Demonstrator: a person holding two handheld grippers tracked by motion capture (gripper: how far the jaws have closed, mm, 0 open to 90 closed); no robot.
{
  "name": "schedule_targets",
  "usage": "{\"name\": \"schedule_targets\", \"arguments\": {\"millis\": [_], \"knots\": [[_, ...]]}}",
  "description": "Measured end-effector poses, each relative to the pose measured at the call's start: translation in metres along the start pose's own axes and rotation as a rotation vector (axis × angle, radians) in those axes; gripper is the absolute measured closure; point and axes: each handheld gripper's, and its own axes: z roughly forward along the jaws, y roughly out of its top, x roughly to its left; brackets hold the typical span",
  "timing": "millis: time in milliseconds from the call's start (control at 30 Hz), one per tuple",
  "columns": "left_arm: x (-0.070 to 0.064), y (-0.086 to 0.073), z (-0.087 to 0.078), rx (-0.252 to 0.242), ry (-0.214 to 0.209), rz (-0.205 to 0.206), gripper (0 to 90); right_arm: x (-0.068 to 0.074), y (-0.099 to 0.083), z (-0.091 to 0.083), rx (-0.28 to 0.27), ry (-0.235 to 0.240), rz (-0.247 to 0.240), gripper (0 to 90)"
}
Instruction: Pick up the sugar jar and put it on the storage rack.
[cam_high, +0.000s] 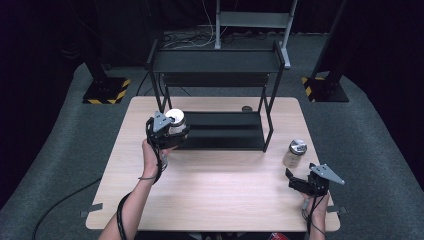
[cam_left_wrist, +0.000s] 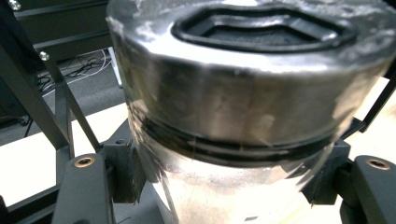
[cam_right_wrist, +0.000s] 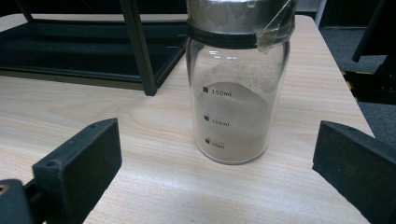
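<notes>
Left gripper (cam_high: 169, 131) clamps a metal-lidded jar (cam_left_wrist: 243, 93) at the black rack's (cam_high: 220, 131) lower shelf; right gripper (cam_high: 300, 183) hangs wide open, near a second jar (cam_right_wrist: 236, 88) on the table (cam_high: 210, 195).

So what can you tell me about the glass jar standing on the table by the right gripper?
The glass jar is clear and round with a shiny metal lid and a black ring under it. Printed marks read 50, 100 and 150 ml. Pale brownish powder sits inside, piled unevenly. A bit of clear film hangs from the lid's edge. It stands upright on the wooden table, beside the black rack's leg. The right gripper is open in front of it, not touching.
</notes>
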Motion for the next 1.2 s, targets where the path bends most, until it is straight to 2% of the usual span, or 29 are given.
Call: {"name": "schedule_targets", "arguments": {"millis": [800,1200], "knots": [[0.006,0.029,0.009,-0.003,-0.001,0.022,30.2,-0.001,0.002,0.001,0.009,0.004,-0.001,0.3],[0.008,0.045,0.014,0.003,0.004,0.049,30.2,-0.001,0.002,0.001,0.012,0.005,0.000,0.3]]}}
